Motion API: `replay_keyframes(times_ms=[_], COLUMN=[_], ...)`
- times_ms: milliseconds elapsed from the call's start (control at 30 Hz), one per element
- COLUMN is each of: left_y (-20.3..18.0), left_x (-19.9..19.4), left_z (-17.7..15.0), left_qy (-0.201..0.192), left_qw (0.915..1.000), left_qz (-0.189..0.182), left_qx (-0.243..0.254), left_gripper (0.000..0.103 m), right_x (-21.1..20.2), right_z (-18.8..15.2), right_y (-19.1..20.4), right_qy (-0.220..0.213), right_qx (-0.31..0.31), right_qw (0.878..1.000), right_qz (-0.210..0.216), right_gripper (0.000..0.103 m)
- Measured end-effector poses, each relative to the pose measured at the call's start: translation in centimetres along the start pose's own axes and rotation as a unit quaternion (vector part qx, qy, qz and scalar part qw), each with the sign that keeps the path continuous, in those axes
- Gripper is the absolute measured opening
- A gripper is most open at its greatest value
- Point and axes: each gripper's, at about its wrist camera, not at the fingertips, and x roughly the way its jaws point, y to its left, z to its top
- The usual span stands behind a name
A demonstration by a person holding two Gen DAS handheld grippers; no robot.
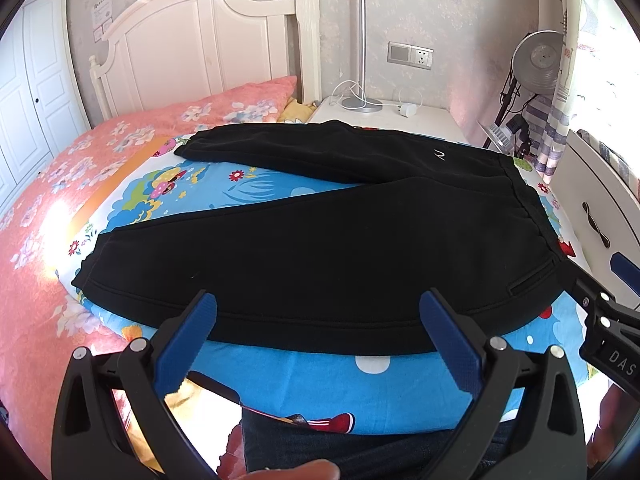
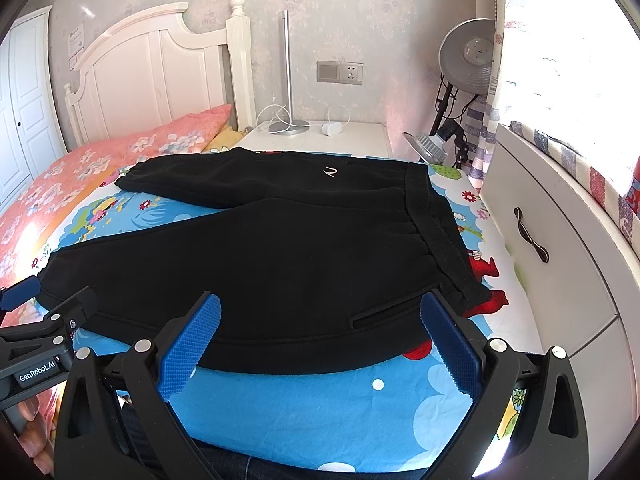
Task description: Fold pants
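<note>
Black pants (image 1: 340, 248) lie spread flat on a blue cartoon sheet (image 1: 320, 384) on the bed, waistband to the right, both legs pointing left and splayed apart. They also show in the right wrist view (image 2: 280, 256). My left gripper (image 1: 318, 312) is open and empty over the near leg's lower edge. My right gripper (image 2: 320, 312) is open and empty over the near hip, by the pocket slit (image 2: 392, 312) and waistband (image 2: 444, 240). Each gripper shows at the edge of the other's view.
A pink floral quilt (image 1: 48, 200) covers the bed's left side. A white headboard (image 1: 192, 44) and nightstand (image 2: 320, 136) with a lamp stand behind. A white drawer unit (image 2: 552, 264) stands close on the right, with a lamp (image 2: 468, 60) behind it.
</note>
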Motion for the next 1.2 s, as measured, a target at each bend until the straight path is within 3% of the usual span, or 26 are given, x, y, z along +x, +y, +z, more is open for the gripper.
replay_keyframes(times_ms=[1200], left_y=[-0.12], left_x=[-0.09], left_z=[0.34], left_qy=[0.002], left_qw=[1.0000], left_qz=[-0.001], left_qx=[0.000], left_gripper=[0.101], right_x=[0.05], right_z=[-0.05], right_y=[-0.10], right_qy=[0.002], right_qx=[0.000], right_qw=[1.000], right_qz=[0.001], right_gripper=[0.097])
